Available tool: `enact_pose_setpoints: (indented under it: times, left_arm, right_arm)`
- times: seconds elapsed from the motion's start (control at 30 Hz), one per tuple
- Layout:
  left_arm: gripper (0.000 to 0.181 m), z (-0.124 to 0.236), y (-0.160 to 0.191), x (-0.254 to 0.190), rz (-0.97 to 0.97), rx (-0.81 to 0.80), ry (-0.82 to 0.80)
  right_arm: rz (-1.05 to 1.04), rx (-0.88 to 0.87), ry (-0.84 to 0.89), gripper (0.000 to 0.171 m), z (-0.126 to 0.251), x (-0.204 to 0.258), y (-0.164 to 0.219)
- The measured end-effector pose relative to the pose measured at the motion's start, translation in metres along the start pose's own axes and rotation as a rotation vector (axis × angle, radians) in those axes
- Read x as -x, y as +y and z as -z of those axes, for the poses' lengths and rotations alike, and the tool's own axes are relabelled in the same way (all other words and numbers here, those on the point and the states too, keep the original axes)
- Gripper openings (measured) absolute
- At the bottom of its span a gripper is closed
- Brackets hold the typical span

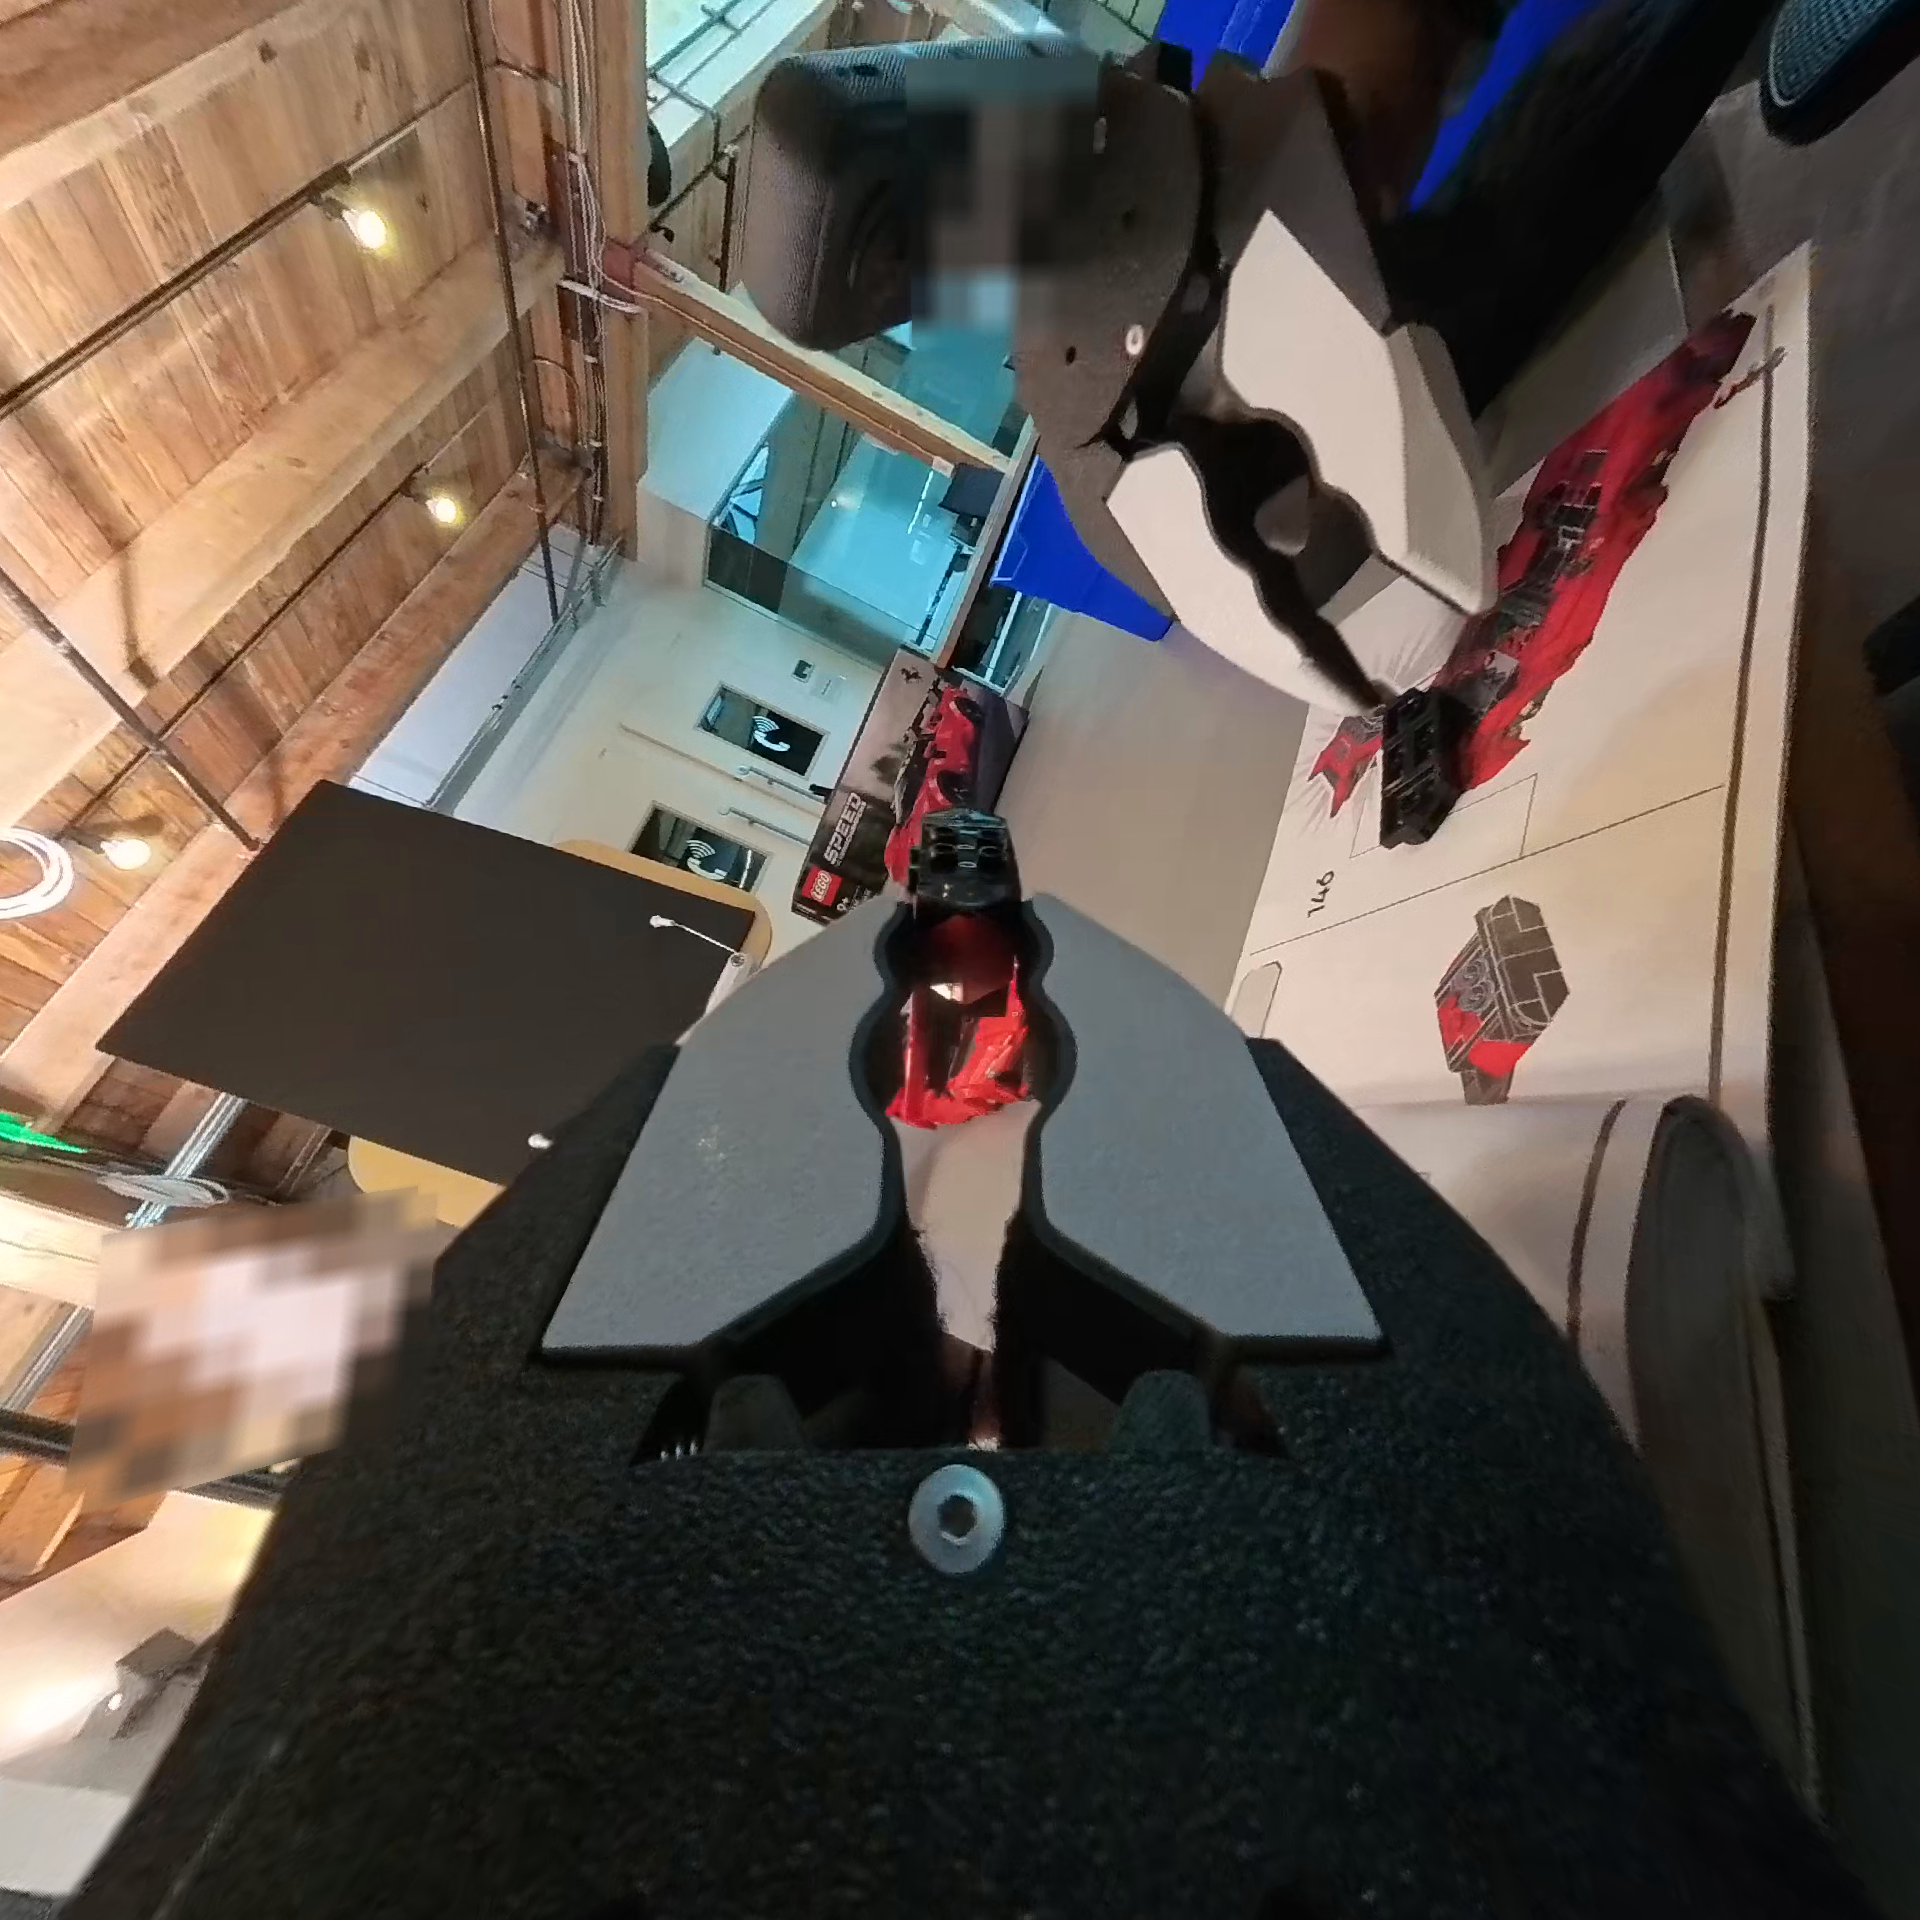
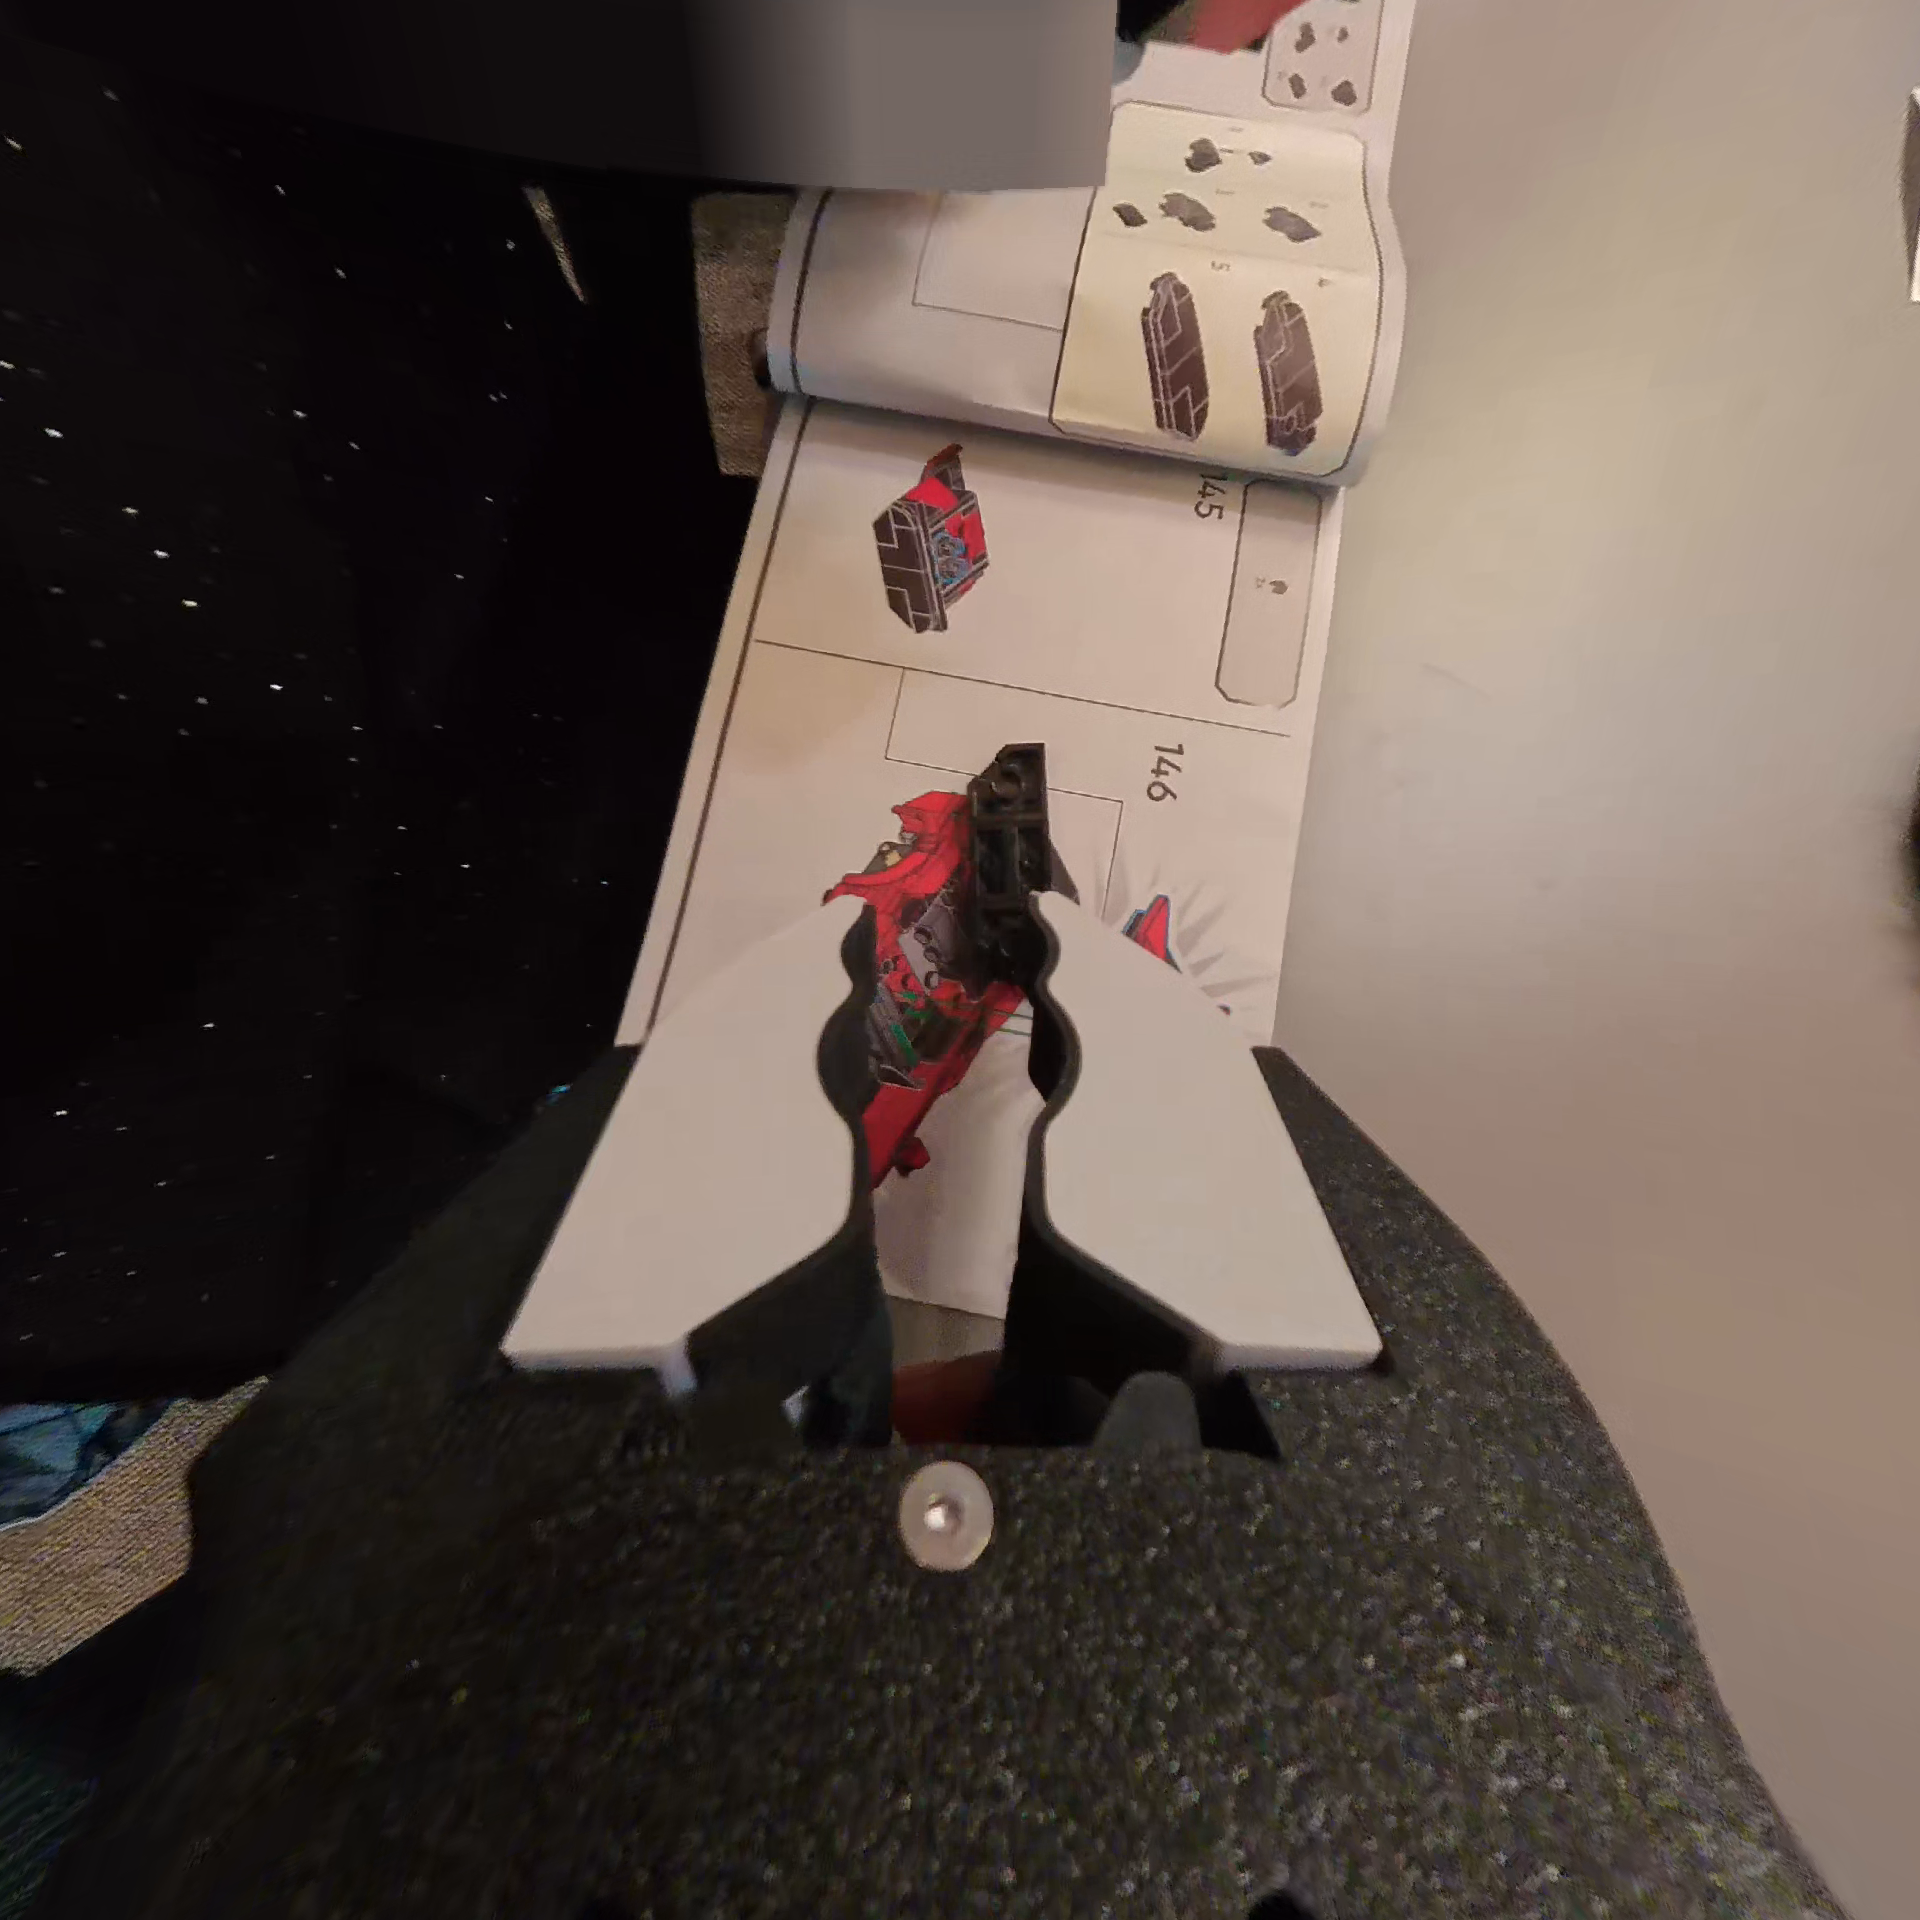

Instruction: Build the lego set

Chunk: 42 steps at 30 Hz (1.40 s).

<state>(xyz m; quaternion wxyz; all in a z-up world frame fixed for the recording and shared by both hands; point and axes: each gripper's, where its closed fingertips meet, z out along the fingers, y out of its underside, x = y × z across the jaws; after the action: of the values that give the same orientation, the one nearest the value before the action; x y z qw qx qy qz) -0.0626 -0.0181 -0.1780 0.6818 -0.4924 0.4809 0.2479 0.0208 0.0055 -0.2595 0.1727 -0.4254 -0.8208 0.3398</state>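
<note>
Nearest in the left wrist view, the left gripper [image 1: 961,914] has its fingers pinched nearly together on the red-and-black lego car [image 1: 961,997], whose black end sticks out past the tips, probably steadied off the surface to receive a part. Toward 1 o'clock, the right gripper [image 1: 1382,691] hangs over the open instruction booklet [image 1: 1621,831], fingers clamped on a small black brick assembly [image 1: 1415,769]. In the right wrist view that black piece [image 2: 1006,842] juts from the closed tips right above a printed step, seemingly held there for comparison with the drawing. Farther off, at 12 o'clock, the set's box [image 1: 914,790] stands upright on the pale surface [image 1: 1132,790].
</note>
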Motion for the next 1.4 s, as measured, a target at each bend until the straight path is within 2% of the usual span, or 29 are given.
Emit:
enact_pose_setpoints:
  times: [0.1, 0.27, 0.37, 0.43, 0.53, 0.67, 0.77, 0.93, 1.07, 1.2, 1.4]
  left_arm:
    - [0.018, 0.0, 0.001, 0.005, 0.123, -0.016, -0.011]
    - [0.019, -0.002, 0.018, 0.015, 0.749, -0.076, 0.104]
    - [0.019, 0.002, 0.02, 0.023, 1.036, -0.138, 0.187]
    - [0.019, 0.004, 0.02, 0.024, 1.155, -0.171, 0.255]
    - [0.019, 0.004, 0.026, 0.028, 1.315, -0.19, 0.324]
    - [0.019, 0.005, 0.024, 0.035, 1.55, -0.238, 0.458]
    - [0.018, 0.008, 0.016, 0.037, 1.664, -0.273, 0.565]
    - [0.019, 0.007, 0.004, 0.02, 1.754, -0.224, 0.774]
    - [0.019, 0.003, -0.006, 0.01, 1.793, -0.221, 0.897]
    - [0.019, -0.002, -0.016, 0.012, 1.863, -0.285, 0.969]
    - [0.019, -0.003, -0.02, 0.007, 1.87, -0.293, 1.013]
  right_arm:
    - [0.006, 0.028, 0.021, 0.028, -0.002, -0.004, 0.003]
    - [-0.006, 0.055, 0.032, 0.03, -0.003, -0.011, 0.004]
    - [-0.035, 0.076, 0.026, 0.031, -0.005, -0.013, 0.006]
    - [-0.082, 0.11, -0.002, 0.031, -0.009, -0.012, 0.011]
    - [-0.107, 0.112, 0.001, 0.017, -0.009, -0.015, 0.011]
    - [-0.115, 0.109, -0.029, 0.017, -0.008, -0.011, 0.009]
    - [-0.16, 0.086, -0.083, 0.017, 0.001, -0.008, 0.0]
    - [-0.218, 0.12, -0.248, 0.017, 0.033, -0.002, -0.03]
    - [-0.234, 0.315, -0.481, 0.017, 0.065, 0.003, -0.055]
    - [-0.237, 0.502, -0.648, 0.017, 0.083, -0.006, -0.08]
    - [-0.257, 0.792, -0.774, 0.017, 0.089, -0.012, -0.087]
